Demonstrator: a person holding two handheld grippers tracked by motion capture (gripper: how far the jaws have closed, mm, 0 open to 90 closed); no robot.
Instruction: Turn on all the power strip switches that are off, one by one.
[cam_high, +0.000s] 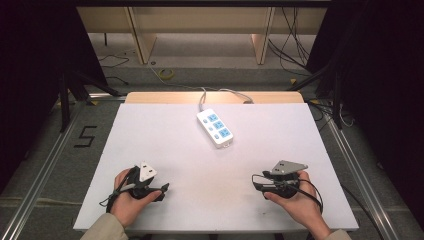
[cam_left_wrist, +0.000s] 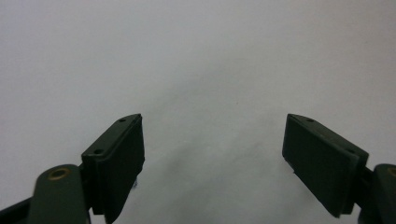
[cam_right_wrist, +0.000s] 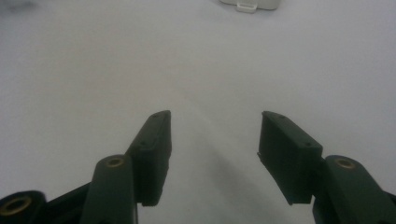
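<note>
White tabletop (cam_high: 190, 165) on a light wooden base, dark curtains to either side, bare floor with loose cables and wooden furniture legs beyond the far edge. Near the far middle of that surface, a white power strip (cam_high: 215, 128) with blue-faced sockets, lying flat and slightly askew, its grey cord (cam_high: 202, 97) trailing off the back edge toward the floor; probably laid there so both hands can reach it from the front, with the cord kept out of the working area. Well apart from it, close to the near edge, the left gripper (cam_high: 161, 191) held low in a hand (cam_high: 127, 197) at the left, jaws pointing inward toward the table's middle, and the right gripper (cam_high: 257, 184) held in the other hand (cam_high: 295, 197) at the right, likewise turned inward. Seen along the left gripper (cam_left_wrist: 212, 154), jaws spread wide with nothing but blank tabletop between them. Seen along the right gripper (cam_right_wrist: 215, 149), jaws equally wide and empty, with a corner of the power strip (cam_right_wrist: 252, 4) just peeking in at the top edge, far ahead. Judged from this symmetric, low, open-handed posture: a resting or starting stance, neither tool yet committed, both ready to go forward to the strip. Likely next: a reach across the open surface toward it, minding the cord at the back.
</note>
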